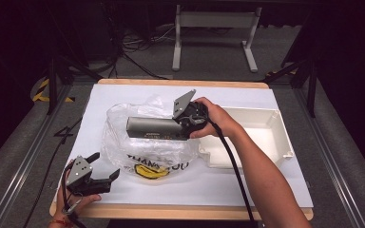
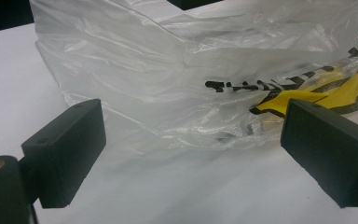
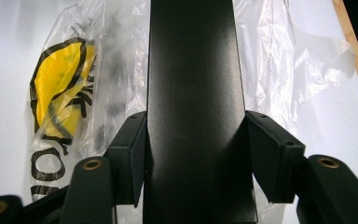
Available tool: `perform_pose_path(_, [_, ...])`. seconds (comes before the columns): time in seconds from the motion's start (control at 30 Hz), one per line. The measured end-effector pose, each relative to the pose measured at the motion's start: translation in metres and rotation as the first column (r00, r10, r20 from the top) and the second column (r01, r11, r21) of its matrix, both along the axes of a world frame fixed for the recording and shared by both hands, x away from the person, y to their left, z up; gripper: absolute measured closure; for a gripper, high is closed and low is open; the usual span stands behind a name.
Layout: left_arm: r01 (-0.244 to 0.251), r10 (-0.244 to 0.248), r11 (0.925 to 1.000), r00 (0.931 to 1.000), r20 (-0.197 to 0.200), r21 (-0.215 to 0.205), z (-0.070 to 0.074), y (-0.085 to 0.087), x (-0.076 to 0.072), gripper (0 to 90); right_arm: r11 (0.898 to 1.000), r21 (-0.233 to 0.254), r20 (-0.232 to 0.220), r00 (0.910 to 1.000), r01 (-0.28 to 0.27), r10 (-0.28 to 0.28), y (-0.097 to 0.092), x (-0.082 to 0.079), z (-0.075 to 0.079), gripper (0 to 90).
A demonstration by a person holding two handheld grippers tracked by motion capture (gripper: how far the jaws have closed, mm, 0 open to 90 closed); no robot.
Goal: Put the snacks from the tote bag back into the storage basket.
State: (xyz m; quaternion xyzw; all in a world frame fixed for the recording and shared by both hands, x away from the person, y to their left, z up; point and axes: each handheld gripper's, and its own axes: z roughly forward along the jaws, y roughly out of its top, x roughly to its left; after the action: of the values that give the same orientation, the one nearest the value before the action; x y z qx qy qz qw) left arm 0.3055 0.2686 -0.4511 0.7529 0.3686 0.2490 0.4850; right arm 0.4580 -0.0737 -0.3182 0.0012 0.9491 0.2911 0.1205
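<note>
A long grey rectangular bar (image 1: 149,127) hangs level above a crumpled clear plastic bag (image 1: 142,154) printed with a yellow face and black letters. My right gripper (image 1: 179,127) is shut on the bar's right end. In the right gripper view the bar (image 3: 193,70) looks dark and runs straight away between both pads (image 3: 130,154), over the bag (image 3: 70,84). My left gripper (image 1: 105,165) rests low at the table's front left, open, its jaws pointing at the bag's near corner. In the left gripper view, nothing sits between the wide-apart pads (image 2: 70,144), and the bag (image 2: 168,79) lies just beyond.
A white rectangular plastic tray (image 1: 281,135) stands to the right of the bag, beside the right hand. White sheet (image 1: 275,190) covers the wooden table; its front edge (image 1: 185,212) is near. The right gripper's cable (image 1: 233,166) trails along the forearm. A table frame stands on the floor behind.
</note>
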Motion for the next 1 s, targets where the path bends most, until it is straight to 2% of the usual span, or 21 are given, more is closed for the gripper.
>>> perform_pose_path(0.27, [0.003,-0.003,1.0000,1.0000,0.003,-0.003,0.000,0.000,0.000,7.6,1.000,0.002,0.000,1.0000,-0.009,0.009,-0.005,-0.002,0.004,43.4])
perform_pose_path(0.67, [0.005,-0.005,1.0000,1.0000,-0.006,0.006,0.000,-0.001,0.000,7.6,1.000,0.009,0.004,0.9999,-0.012,0.012,-0.025,-0.005,0.014,43.4])
perform_pose_path(0.77, [0.003,-0.003,1.0000,1.0000,-0.006,0.009,0.000,-0.001,0.001,7.7,1.000,0.027,-0.005,0.9999,-0.010,0.011,-0.031,-0.007,0.017,43.3])
perform_pose_path(1.0, [0.004,-0.004,0.9999,1.0000,-0.008,0.010,0.000,-0.002,0.001,7.7,0.999,0.047,0.006,0.9999,-0.015,0.015,-0.032,-0.010,0.025,43.3])
